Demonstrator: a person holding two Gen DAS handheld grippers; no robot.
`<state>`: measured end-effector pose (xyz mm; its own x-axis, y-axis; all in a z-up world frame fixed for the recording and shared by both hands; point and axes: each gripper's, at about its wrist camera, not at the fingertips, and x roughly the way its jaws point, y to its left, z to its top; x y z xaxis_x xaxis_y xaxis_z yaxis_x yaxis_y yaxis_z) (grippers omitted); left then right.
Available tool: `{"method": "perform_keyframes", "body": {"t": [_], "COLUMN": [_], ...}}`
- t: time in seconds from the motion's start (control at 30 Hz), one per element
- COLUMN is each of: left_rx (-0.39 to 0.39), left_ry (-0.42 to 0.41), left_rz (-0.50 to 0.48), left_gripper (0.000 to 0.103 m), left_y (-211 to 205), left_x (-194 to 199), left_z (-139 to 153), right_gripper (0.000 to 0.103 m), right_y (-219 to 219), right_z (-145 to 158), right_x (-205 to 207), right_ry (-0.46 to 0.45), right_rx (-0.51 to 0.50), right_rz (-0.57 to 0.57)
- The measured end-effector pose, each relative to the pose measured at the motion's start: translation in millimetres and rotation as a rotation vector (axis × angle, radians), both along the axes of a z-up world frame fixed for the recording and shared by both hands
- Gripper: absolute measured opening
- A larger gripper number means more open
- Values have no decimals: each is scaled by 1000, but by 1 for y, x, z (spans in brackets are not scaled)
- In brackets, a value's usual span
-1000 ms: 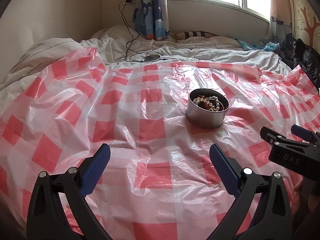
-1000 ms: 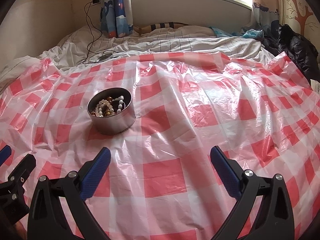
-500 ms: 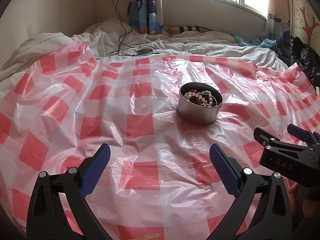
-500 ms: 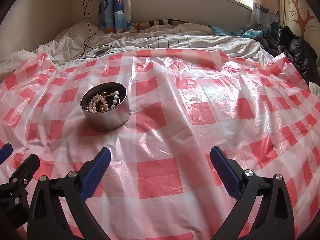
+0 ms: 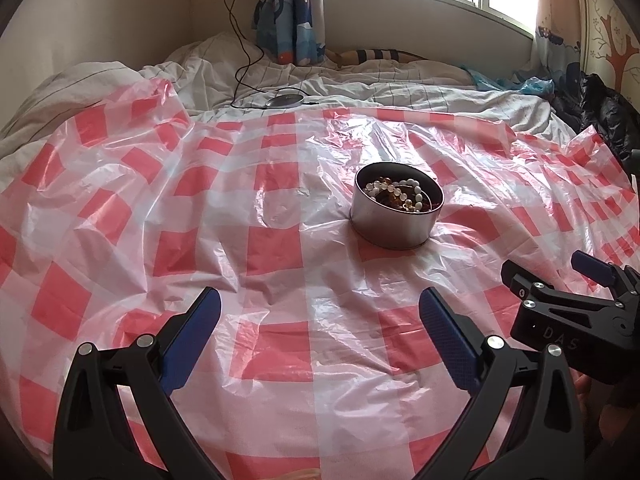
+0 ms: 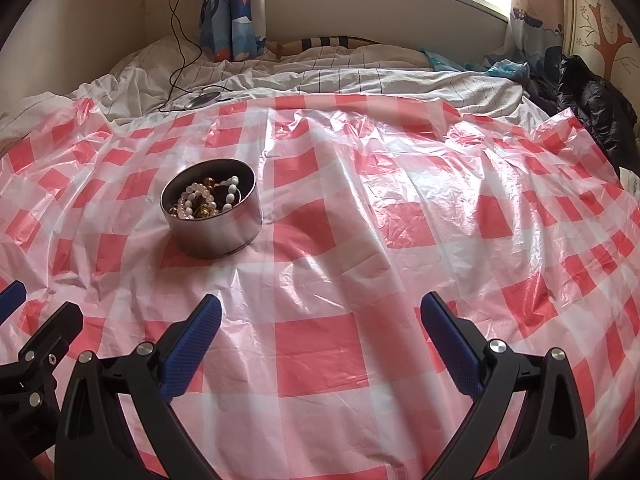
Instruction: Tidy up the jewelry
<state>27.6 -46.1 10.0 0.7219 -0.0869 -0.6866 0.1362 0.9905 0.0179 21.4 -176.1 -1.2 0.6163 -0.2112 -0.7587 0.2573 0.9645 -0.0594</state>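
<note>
A round metal tin [image 5: 394,226] stands on the red-and-white checked plastic sheet [image 5: 276,248]; it also shows in the right wrist view [image 6: 218,232]. Inside lie bead bracelets [image 5: 400,196], white and amber ones, also visible in the right wrist view [image 6: 204,200]. My left gripper [image 5: 320,328] is open and empty, well short of the tin and a little left of it. My right gripper [image 6: 320,330] is open and empty, short of the tin and to its right; it also shows in the left wrist view [image 5: 560,276].
The sheet covers a bed with rumpled white bedding [image 5: 360,84] behind it. A black cable [image 5: 240,60] runs from a wall socket to a round device [image 5: 286,100]. Dark clothing [image 6: 592,108] lies at the right. Curtains and a window are at the back.
Both grippers have drawn back and tilted slightly; the tin sits a little farther from them in both views. Both stay open and empty. The tin has not moved on the sheet.
</note>
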Motion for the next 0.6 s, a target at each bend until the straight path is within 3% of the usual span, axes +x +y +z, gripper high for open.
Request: {"method": "perform_keyframes", "body": {"t": [0.6], "left_rx": [11], "left_ry": [14], "left_rz": [5], "left_gripper": [95], "left_y": [-1], "left_x": [2], "left_z": [-3], "right_gripper": [96], "right_y": [1], "right_z": [-2], "right_x": [1], "right_ry": [8], "right_rx": [-3], "right_rz": [7]}}
